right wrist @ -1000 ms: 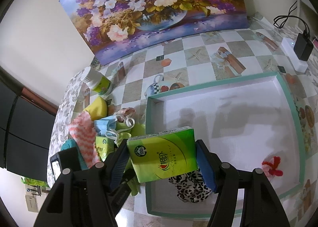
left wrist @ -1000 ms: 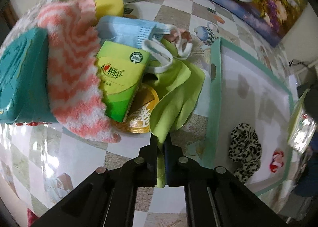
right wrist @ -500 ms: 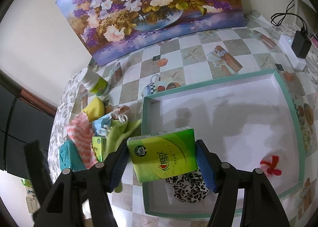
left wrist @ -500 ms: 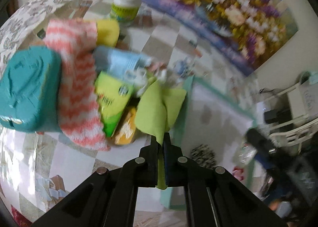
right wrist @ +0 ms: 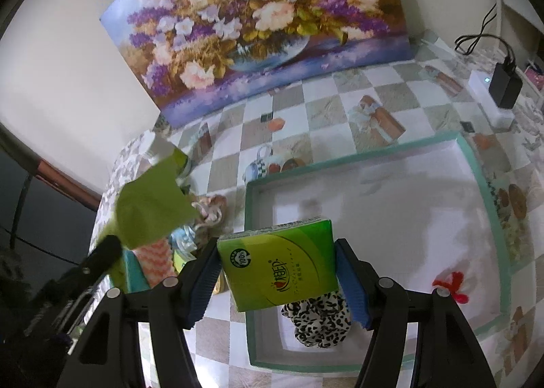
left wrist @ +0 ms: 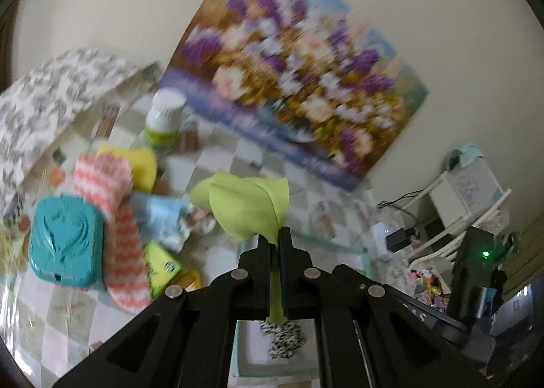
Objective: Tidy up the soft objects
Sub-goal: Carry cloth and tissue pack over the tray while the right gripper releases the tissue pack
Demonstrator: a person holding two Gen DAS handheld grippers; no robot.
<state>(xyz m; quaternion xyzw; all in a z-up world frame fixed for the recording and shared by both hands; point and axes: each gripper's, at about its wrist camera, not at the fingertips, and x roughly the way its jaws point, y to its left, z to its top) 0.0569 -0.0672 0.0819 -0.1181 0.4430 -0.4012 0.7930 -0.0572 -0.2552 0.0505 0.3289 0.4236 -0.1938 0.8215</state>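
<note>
Checkered counter (right wrist: pixel 319 112), tray (right wrist: pixel 472 163) ahead of right gripper (right wrist: pixel 277 281), which clamps tissue pack (right wrist: pixel 277 272); left gripper (left wrist: pixel 274 245) pinches raised green cloth (left wrist: pixel 244 207).

Tray (right wrist: pixel 489 197) right of pile (left wrist: pixel 115 218) on table (right wrist: pixel 323 109). Scrunchie (right wrist: pixel 319 318) in tray's near left corner, bow (right wrist: pixel 450 286) at near right. Bottle (left wrist: pixel 165 122) behind pile. Painting (right wrist: pixel 258 20) against wall, behind table.
</note>
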